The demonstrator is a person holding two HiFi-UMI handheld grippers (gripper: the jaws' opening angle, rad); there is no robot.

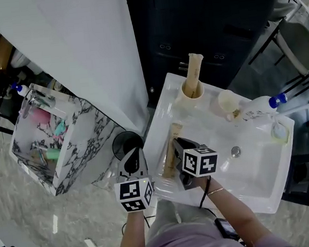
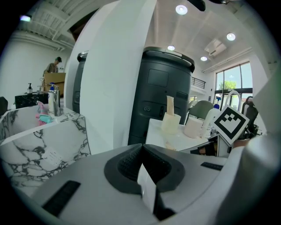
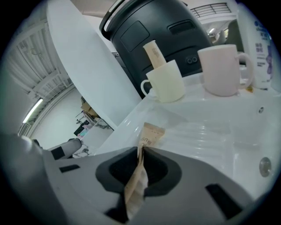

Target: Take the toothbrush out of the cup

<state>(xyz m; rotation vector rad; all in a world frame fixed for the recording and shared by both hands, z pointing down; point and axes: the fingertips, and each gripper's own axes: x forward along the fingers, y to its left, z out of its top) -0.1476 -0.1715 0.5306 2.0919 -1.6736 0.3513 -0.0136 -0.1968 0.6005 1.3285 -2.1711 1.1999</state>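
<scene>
Right gripper (image 3: 139,150) jaws pinch the wrapped toothbrush (image 3: 150,133), its long axis running ahead toward the cup (image 3: 169,88), well clear of it.

the floor (image 1: 72,227) is pale grey stone with faint marble veining. a broad white curved panel (image 1: 81,51) rises at the left, and a tall dark grey cabinet (image 1: 203,16) stands just beside it. a white washbasin (image 1: 271,190) sits in front of the cabinet, with an open-topped marble-patterned box (image 1: 78,150) nearby (white with black veins). a grey chair (image 1: 300,44) stands at the far right. round recessed lights (image 2: 181,9) glow in the pale ceiling (image 2: 193,30), and tall windows (image 2: 232,81) let in daylight.
</scene>
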